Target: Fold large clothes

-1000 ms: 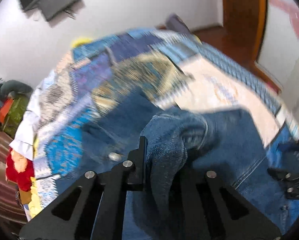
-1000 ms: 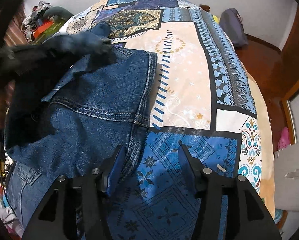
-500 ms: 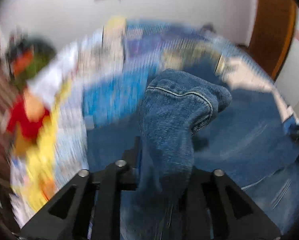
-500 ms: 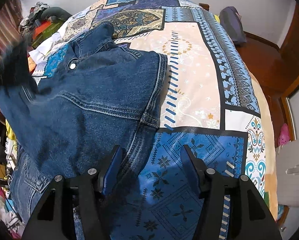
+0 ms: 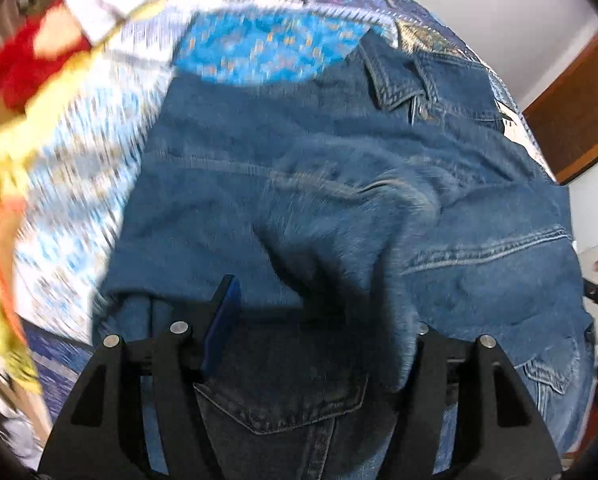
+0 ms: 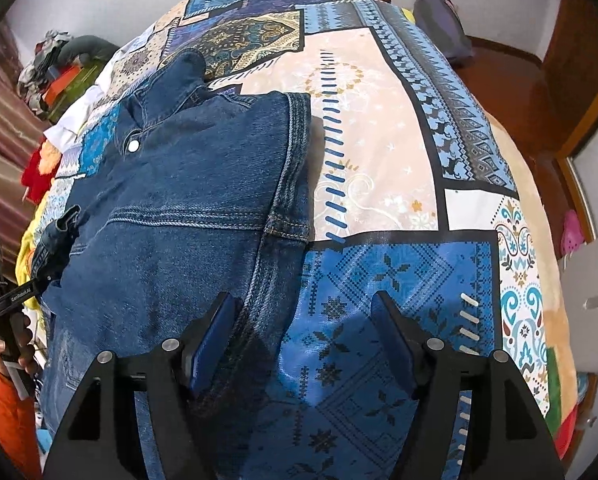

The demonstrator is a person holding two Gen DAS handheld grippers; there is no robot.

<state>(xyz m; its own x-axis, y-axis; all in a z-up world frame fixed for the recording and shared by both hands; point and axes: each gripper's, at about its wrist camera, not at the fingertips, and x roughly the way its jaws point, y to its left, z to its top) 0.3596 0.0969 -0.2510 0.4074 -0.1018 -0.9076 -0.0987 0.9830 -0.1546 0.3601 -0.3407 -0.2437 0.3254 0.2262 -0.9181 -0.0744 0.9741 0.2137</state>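
A blue denim jacket (image 6: 187, 200) lies on the patchwork bed cover (image 6: 379, 140), collar at the far end. In the left wrist view the jacket (image 5: 339, 184) fills the middle, blurred. My left gripper (image 5: 319, 320) stands wide open over the jacket's near edge; a fold of denim drapes over its right finger. In the right wrist view the left gripper (image 6: 55, 248) sits at the jacket's left edge beside a sleeve cuff. My right gripper (image 6: 303, 320) is open and empty over the jacket's right seam and the cover.
A pile of coloured clothes (image 6: 47, 76) lies at the bed's far left. A grey bag (image 6: 443, 24) sits on the wooden floor at the far right. A wooden door (image 6: 579, 60) stands on the right.
My left gripper has let go of the denim sleeve it held up and has swung down over the jacket. The sleeve now lies folded across the jacket. The right gripper stayed almost still.
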